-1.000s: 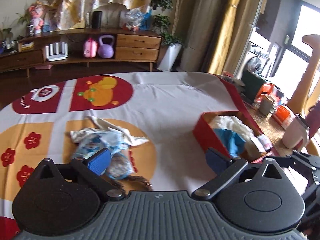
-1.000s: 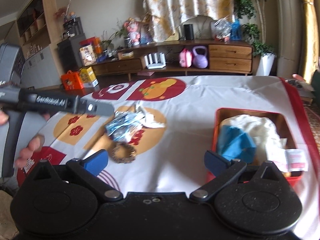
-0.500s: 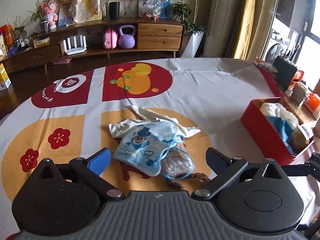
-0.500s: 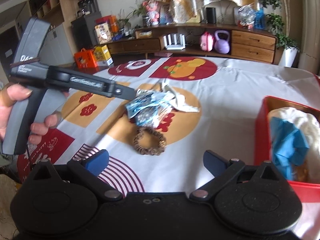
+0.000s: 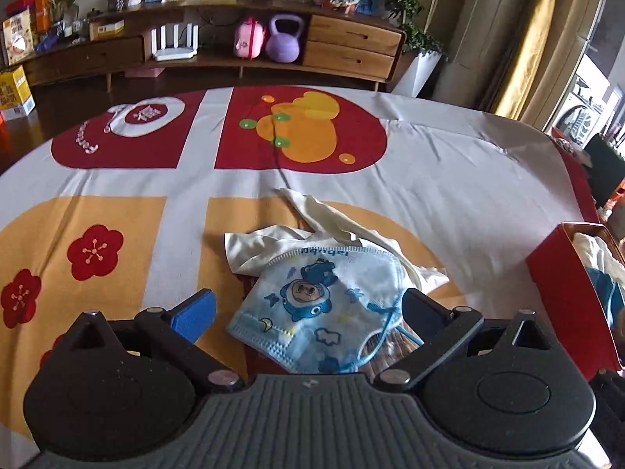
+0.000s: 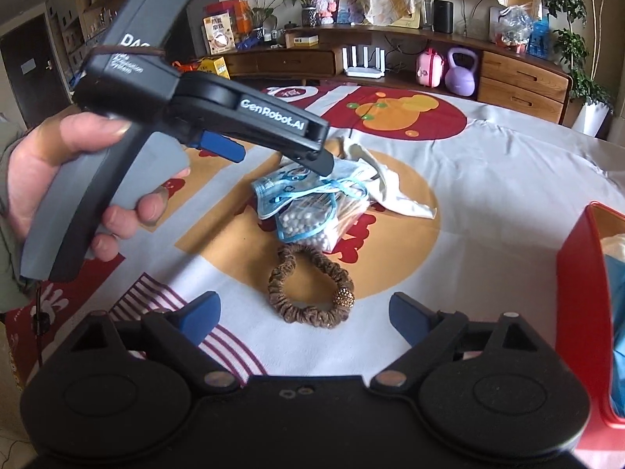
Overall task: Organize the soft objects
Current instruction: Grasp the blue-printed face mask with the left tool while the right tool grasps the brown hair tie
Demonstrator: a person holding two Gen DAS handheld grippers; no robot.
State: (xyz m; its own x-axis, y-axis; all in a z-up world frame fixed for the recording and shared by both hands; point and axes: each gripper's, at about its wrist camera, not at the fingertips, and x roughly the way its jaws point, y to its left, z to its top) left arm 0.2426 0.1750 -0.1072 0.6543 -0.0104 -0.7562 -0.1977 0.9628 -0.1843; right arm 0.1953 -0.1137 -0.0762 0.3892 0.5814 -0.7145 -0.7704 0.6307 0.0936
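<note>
Tongs on the left (image 5: 308, 308) gape empty, now low over the printed mask (image 5: 312, 305) on the desk (image 5: 449, 164), nearer than a second ago. Right tongs (image 6: 304, 312), open and just narrowing with nothing between them, have closed in on the brown scrunchie (image 6: 310, 289). Red box (image 6: 582, 297) has slid toward the right edge.

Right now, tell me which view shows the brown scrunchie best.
The right wrist view: the brown scrunchie lies whole on the tablecloth. The left wrist view shows only a brown sliver behind the face mask.
</note>
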